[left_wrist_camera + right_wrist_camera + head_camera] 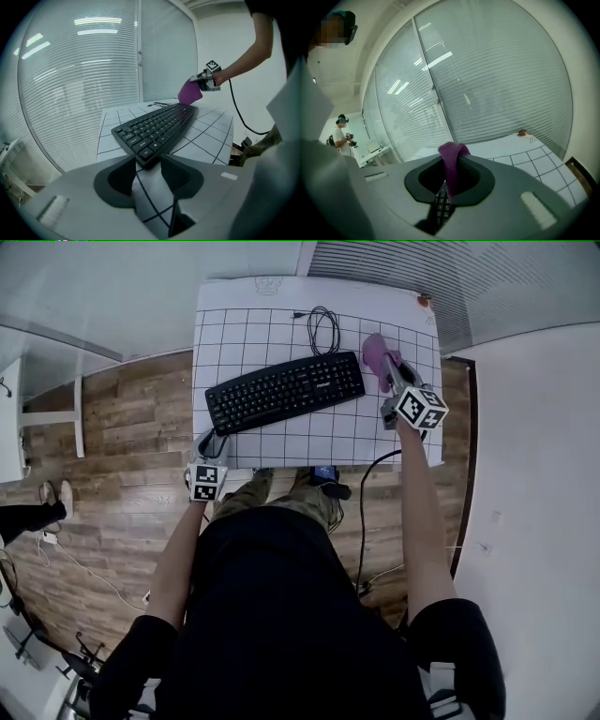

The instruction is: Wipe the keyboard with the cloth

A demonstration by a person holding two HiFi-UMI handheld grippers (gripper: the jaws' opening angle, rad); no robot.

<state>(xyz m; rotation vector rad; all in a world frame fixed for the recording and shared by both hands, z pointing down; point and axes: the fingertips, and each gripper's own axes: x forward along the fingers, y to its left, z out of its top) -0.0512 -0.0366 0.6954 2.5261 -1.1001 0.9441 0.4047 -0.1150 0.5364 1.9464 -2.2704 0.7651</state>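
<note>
One keyboard (pixel 284 391): flat on the gridded desk (pixel 412 442), long axis running left to right with the right end angled slightly away; coiled cable (pixel 322 329) beyond it.
Left hand-held gripper (pixel 213 441): spread, nothing between the jaws but bare desk; tips just short of the keyboard's near left corner.
Right hand-held gripper (pixel 390 373): pinching the purple cloth (pixel 378 354), one fold standing up between the pads.
Cloth: at the keyboard's right end, hanging from the jaws; touching the keys or not, hard to tell.
Relation that matters: keyboard stretching away to the left of the cloth, so probably a leftward sweep along the long axis.
Nearer hand: right, already at that end; left well placed to steady the opposite corner.
</note>
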